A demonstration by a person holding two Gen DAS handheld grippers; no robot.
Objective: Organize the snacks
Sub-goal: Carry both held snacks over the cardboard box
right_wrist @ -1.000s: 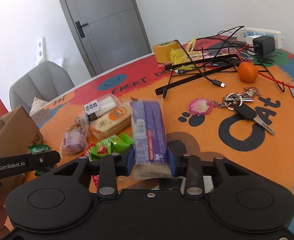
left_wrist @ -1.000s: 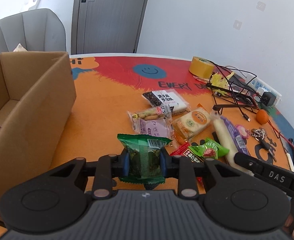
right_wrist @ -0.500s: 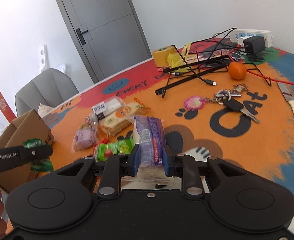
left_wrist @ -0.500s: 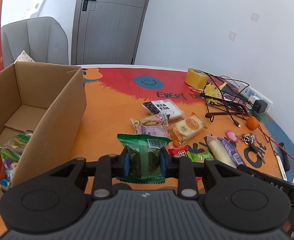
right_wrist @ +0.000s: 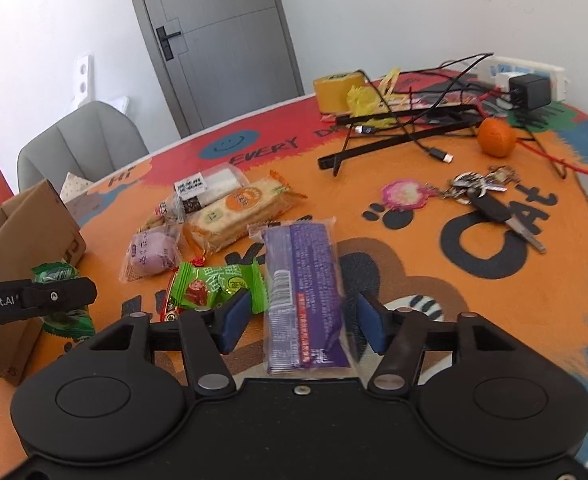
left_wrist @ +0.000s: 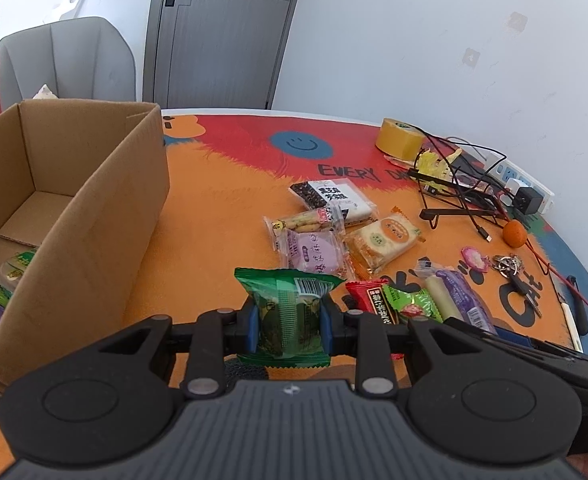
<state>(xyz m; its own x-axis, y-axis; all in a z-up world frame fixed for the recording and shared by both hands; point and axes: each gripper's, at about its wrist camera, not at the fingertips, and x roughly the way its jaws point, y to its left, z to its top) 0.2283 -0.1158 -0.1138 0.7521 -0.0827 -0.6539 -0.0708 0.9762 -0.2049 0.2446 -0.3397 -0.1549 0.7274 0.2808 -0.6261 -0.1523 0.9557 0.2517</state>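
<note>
My left gripper point(left_wrist: 287, 328) has its blue pads pressed on both sides of a green snack packet point(left_wrist: 287, 314), which stands upright between them, beside the open cardboard box point(left_wrist: 93, 216) on the left. A few packets already lie in the near corner of that box.

My right gripper point(right_wrist: 300, 324) has just been opening – its jaws now stand apart with a gap on each side of the purple packet point(right_wrist: 304, 284), which lies lengthwise between them without the pads pressing on it. I can't tell whether the packet rests flat on the orange tablecloth point(right_wrist: 394, 320) or is slightly off it.

Just left of the purple packet lies a light green candy wrapper point(right_wrist: 217, 284), and beyond it a loose cluster – a pale purple cake pack point(right_wrist: 151, 252), an orange cracker pack point(right_wrist: 241, 210) and a black-and-white pack point(right_wrist: 205, 190).

Further right, apart from the snacks, sit a bunch of keys point(right_wrist: 482, 192), a mandarin point(right_wrist: 496, 138), a black wire stand point(right_wrist: 398, 138) and a roll of yellow tape point(left_wrist: 400, 144)
</note>
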